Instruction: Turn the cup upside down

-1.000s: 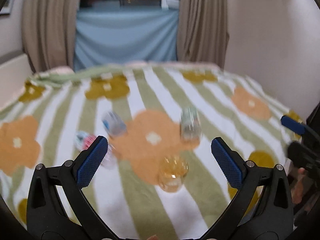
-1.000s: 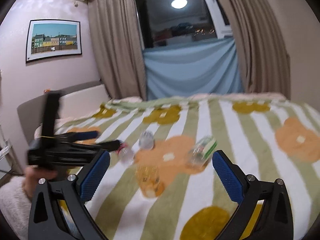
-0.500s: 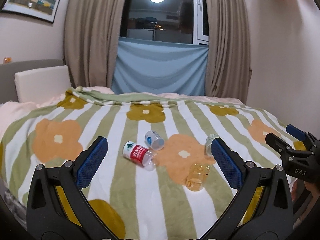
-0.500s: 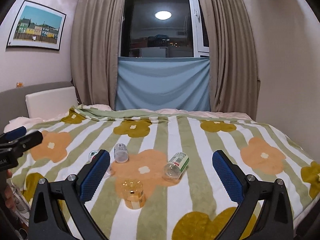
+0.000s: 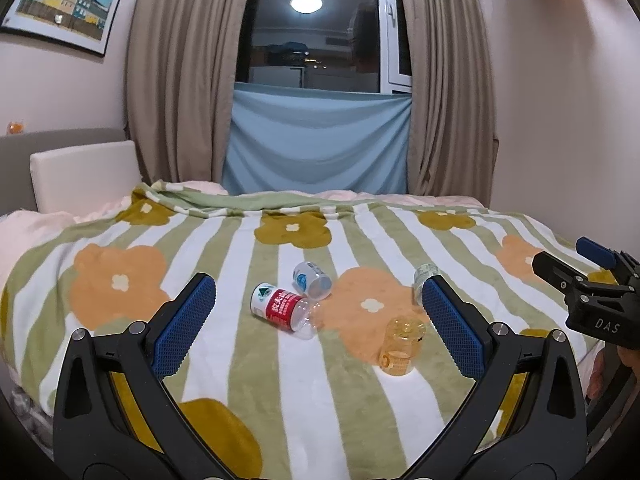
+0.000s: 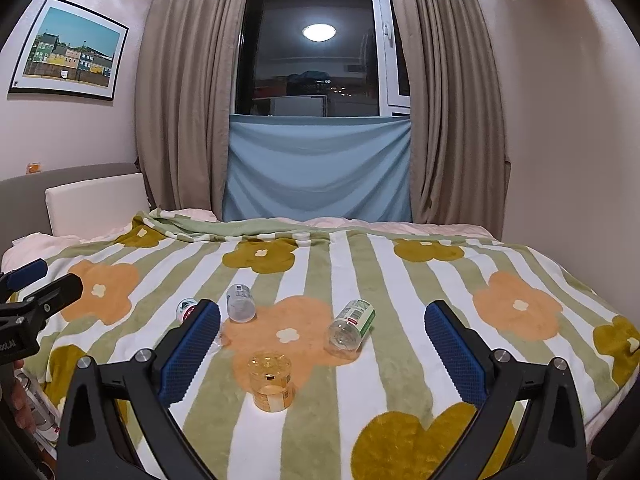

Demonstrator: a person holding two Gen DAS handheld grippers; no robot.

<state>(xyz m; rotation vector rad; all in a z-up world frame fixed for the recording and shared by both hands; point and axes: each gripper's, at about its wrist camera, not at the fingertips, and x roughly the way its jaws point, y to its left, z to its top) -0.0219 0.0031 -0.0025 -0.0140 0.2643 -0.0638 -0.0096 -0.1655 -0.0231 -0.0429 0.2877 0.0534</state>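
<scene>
A small clear amber cup (image 5: 401, 347) stands on the striped flower blanket, also seen in the right wrist view (image 6: 272, 382). A red-label cup (image 5: 281, 310), a blue-label cup (image 5: 313, 280) and a green-label cup (image 6: 352, 324) lie on their sides around it. My left gripper (image 5: 316, 316) is open and empty, held back from the cups above the bed's near edge. My right gripper (image 6: 322, 344) is open and empty too, with the amber cup low between its fingers but farther off. The red-label cup (image 6: 187, 309) is partly hidden behind the right gripper's left finger.
The bed blanket (image 5: 240, 380) fills the foreground. A white pillow (image 5: 84, 176) and grey headboard are at the left, curtains and a blue cloth (image 5: 316, 144) at the window behind. The right gripper shows at the right edge (image 5: 592, 284); the left gripper shows at the left edge (image 6: 28, 300).
Both grippers have pulled back and risen from close over the cups, so the whole bed and window now show. The cups have not moved. Both grippers stay open.
</scene>
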